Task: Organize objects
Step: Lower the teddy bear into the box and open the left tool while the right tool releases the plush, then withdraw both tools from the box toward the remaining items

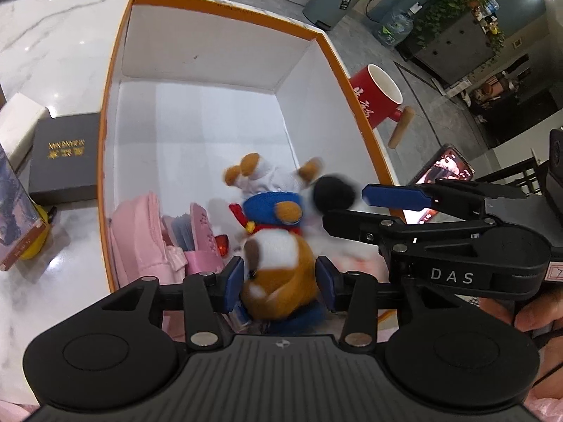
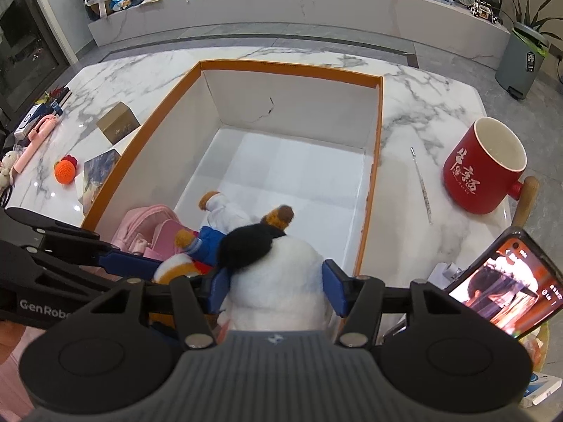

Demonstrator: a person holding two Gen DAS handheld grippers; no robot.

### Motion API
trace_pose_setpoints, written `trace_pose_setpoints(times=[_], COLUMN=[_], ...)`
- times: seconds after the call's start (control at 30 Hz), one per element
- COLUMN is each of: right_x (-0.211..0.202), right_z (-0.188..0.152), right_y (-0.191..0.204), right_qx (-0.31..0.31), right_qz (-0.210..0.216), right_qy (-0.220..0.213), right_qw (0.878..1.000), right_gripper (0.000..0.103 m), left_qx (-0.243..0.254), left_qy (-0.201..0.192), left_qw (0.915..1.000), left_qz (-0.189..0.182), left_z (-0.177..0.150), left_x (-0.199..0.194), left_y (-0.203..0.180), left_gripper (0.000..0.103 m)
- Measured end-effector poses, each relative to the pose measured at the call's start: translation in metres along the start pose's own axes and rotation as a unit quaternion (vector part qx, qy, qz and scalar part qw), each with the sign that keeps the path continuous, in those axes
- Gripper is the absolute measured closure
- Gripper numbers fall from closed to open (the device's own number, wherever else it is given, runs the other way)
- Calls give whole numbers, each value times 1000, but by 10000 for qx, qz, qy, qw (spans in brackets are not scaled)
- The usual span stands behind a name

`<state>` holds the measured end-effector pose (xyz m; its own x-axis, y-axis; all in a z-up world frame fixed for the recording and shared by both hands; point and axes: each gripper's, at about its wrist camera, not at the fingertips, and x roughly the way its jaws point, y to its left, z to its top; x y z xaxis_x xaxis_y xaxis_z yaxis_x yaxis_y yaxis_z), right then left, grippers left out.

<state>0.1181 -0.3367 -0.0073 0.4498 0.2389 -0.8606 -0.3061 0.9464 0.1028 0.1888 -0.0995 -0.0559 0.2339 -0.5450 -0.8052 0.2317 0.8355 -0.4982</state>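
Currently, the plush toy [image 1: 278, 263] is being gripped between both grippers over the near end of the orange box [image 2: 373, 183]; left gripper [image 1: 279, 277] clamped on its brown body, right gripper [image 2: 278, 288] on its white part; long axis pointing into the box.

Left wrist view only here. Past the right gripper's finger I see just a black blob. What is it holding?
Observer: A white plush with a black patch, pressed between the right gripper's pads, low over the box.
Operator: Anything between the box and the mug? The box wall blocks that for me.
Observer: Yes, a thin stick lies on the table between them, nearer the box than the mug.
Operator: And on the box's other side?
Observer: An orange knitted ball sits on the table there, apart from the box.
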Motion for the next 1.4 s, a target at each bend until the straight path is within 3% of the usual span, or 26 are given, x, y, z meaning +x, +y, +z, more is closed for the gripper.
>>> trace_pose_setpoints(times=[0.2,0.27,0.33,0.4,0.57,0.97,1.07,1.2,1.4], right_x=[-8,-11,-10,-6,5,16,7,-15,-47], right_z=[-1,0,-1,-1,-5,-13,-15,-18,-21], right_y=[1,5,11,19,27,25,30,39,51], right_qx=[14,-123,-329,-562,-966,-698,-704,-758,-610], right_qz=[0,-19,-62,-130,-277,-299,-380,-548,-463], right_qy=[-13,4,78,176,219,165,-23,-365,-873], right_qw=[10000,9999,9994,9982,9947,9970,9968,9949,9932], right_gripper=[45,55,74,76,76,76,75,64,47], left_qx=[246,432,628,754,791,731,947,1241,1452], left_qy=[-68,-98,-115,-107,30,156,-58,-395,-939], left_qw=[9997,9990,9978,9968,9967,9971,9952,9910,9838], left_qz=[8,4,158,240,179,116,256,319,467], left_z=[-2,-2,0,0,-2,-8,-12,-19,-33], left_x=[-5,-8,-5,-2,9,14,2,-24,-75], left_y=[-4,-7,-12,-15,-15,-14,-20,-27,-28], left_gripper=[55,65,71,77,81,81,81,80,63])
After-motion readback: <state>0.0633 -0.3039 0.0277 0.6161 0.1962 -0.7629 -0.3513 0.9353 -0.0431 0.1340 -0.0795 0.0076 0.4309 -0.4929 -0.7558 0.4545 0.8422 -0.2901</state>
